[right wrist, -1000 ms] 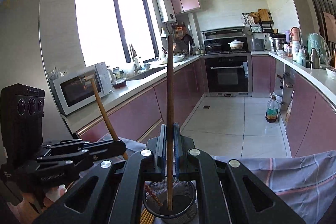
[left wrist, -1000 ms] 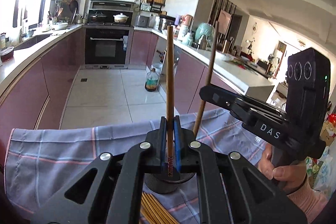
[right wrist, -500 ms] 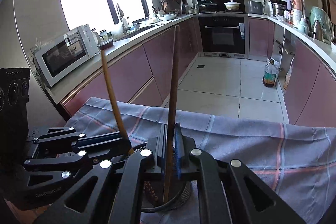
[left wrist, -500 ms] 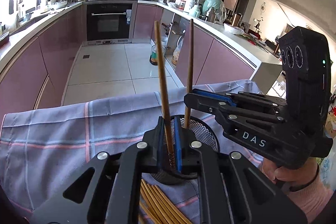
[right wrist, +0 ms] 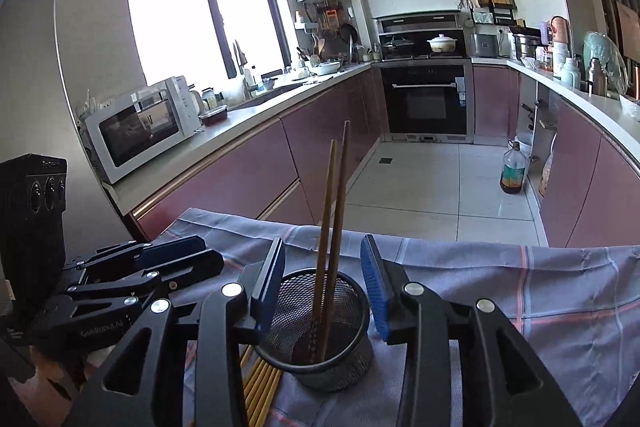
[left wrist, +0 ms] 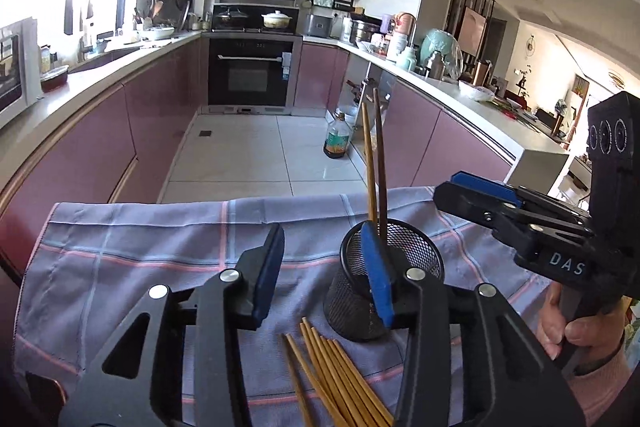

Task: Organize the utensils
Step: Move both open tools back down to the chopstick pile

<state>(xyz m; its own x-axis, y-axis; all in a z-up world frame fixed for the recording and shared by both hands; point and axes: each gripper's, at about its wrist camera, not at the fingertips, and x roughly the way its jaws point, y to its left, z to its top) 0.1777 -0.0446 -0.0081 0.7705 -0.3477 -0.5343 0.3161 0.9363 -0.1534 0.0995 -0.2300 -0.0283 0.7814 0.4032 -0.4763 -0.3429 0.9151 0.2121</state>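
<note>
A black mesh cup (left wrist: 390, 255) (right wrist: 316, 343) stands on a checked blue-grey cloth (left wrist: 140, 251) (right wrist: 520, 291). Two brown chopsticks (left wrist: 376, 163) (right wrist: 334, 227) stand upright in it, leaning together. Several light wooden chopsticks (left wrist: 336, 375) (right wrist: 260, 383) lie on the cloth in front of the cup. My left gripper (left wrist: 324, 275) is open and empty, just left of and before the cup. My right gripper (right wrist: 324, 291) is open and empty, its jaws on either side of the cup. The right gripper also shows at the right of the left wrist view (left wrist: 516, 211).
The cloth covers a table whose far edge (left wrist: 200, 203) drops to a tiled kitchen floor. Pink cabinets and counters line both sides, with an oven (left wrist: 250, 75) at the back. An oil bottle (left wrist: 336, 141) stands on the floor. A microwave (right wrist: 140, 125) sits on the left counter.
Both grippers held a chopstick upright over the cup. Both have opened and let go, and the two chopsticks now stand in the cup. Both grippers have drawn back a little.
</note>
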